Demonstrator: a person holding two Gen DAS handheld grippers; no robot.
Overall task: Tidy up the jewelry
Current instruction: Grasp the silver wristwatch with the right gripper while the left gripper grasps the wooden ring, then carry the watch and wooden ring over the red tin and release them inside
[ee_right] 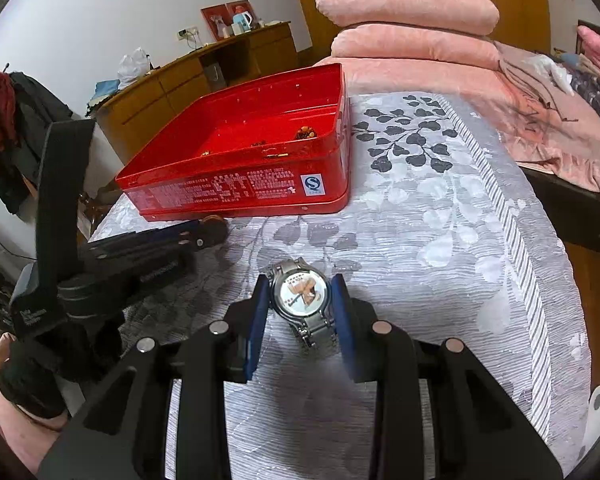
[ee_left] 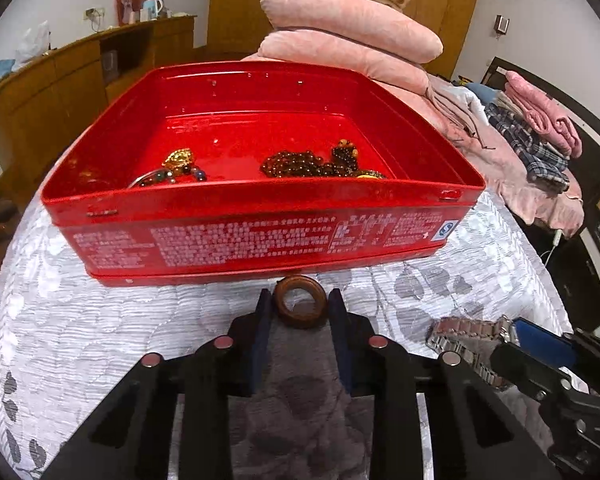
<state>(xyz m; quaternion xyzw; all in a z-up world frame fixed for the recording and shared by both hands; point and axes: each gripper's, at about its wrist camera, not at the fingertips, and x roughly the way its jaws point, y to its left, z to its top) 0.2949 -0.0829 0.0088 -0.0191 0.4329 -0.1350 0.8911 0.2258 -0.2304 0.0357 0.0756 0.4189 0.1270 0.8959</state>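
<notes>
A red tin box [ee_left: 260,236] stands on the grey leaf-patterned bedspread; it also shows in the right wrist view [ee_right: 236,188]. Inside lie brown bead strands [ee_left: 308,164] and a gold piece with beads [ee_left: 176,166]. My left gripper [ee_left: 300,300] is shut on a brown wooden ring [ee_left: 300,304], just in front of the box's near wall. My right gripper [ee_right: 300,292] is shut on a silver wristwatch [ee_right: 302,294] with a white dial, resting low over the bedspread. The watch band [ee_left: 460,340] shows at the right of the left wrist view.
Folded pink blankets [ee_left: 352,28] are stacked behind the box. Pink bedding and folded clothes [ee_left: 540,128] lie to the right. A wooden sideboard [ee_left: 60,88] stands at the left wall. The bedspread edge [ee_right: 540,280] drops off on the right.
</notes>
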